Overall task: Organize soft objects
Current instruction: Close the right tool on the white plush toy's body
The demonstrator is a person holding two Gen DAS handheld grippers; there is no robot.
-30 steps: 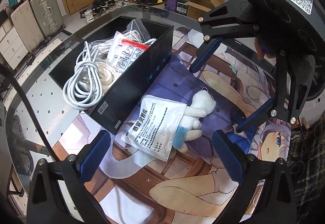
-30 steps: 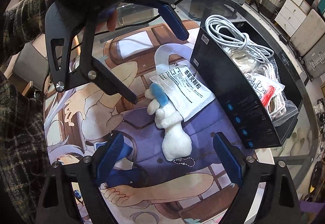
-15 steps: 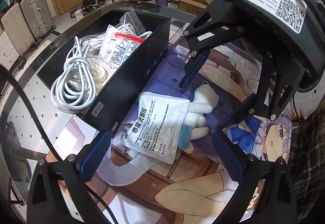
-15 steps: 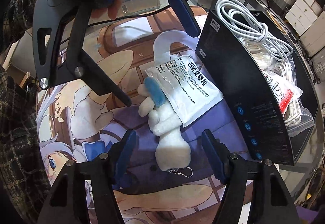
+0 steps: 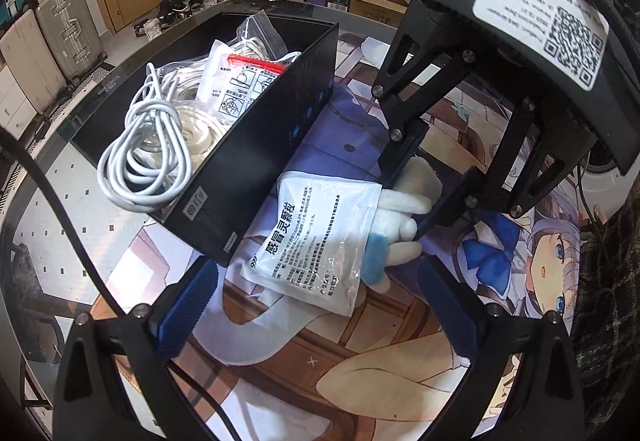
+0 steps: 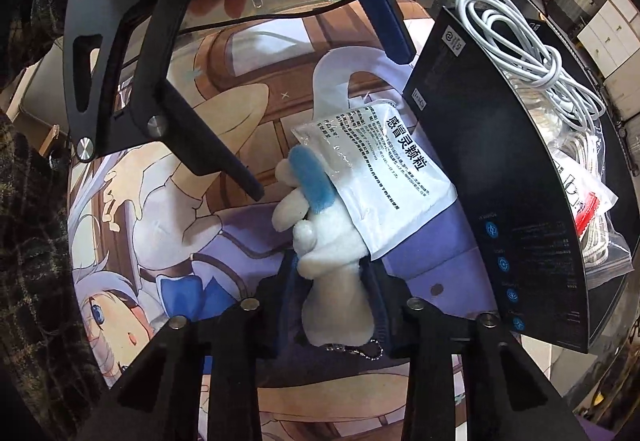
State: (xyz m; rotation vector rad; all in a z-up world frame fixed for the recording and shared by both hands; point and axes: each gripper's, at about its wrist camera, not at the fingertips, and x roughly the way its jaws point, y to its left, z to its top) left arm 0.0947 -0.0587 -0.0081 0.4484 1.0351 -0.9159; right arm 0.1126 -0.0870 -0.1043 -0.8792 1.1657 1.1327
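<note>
A white plush toy [image 6: 332, 241] with a blue ear and a keychain lies on the printed mat [image 6: 240, 113]. A white printed sachet [image 6: 392, 181] covers its head. My right gripper [image 6: 332, 281] points down over the toy. Its jaws are closing, and the blue pads [image 6: 290, 281] press the toy's body from both sides. The left wrist view shows the same grip on the plush toy [image 5: 404, 201], with the right gripper [image 5: 412, 197] reaching down beside the sachet [image 5: 316, 237]. My left gripper [image 5: 320, 305] hovers open in front of the sachet, holding nothing.
A black box [image 5: 256, 145] holding white cables [image 5: 148, 149] and plastic bags stands close beside the sachet. The mat lies on a round glass table [image 5: 52, 201]. Suitcases [image 5: 48, 41], a shoe rack and a cardboard box stand on the floor beyond. A plaid sleeve [image 6: 32, 201] is at the left.
The right gripper came down over the plush toy and its jaws drew in from wide apart until they pinched the body. The left gripper hardly moved.
</note>
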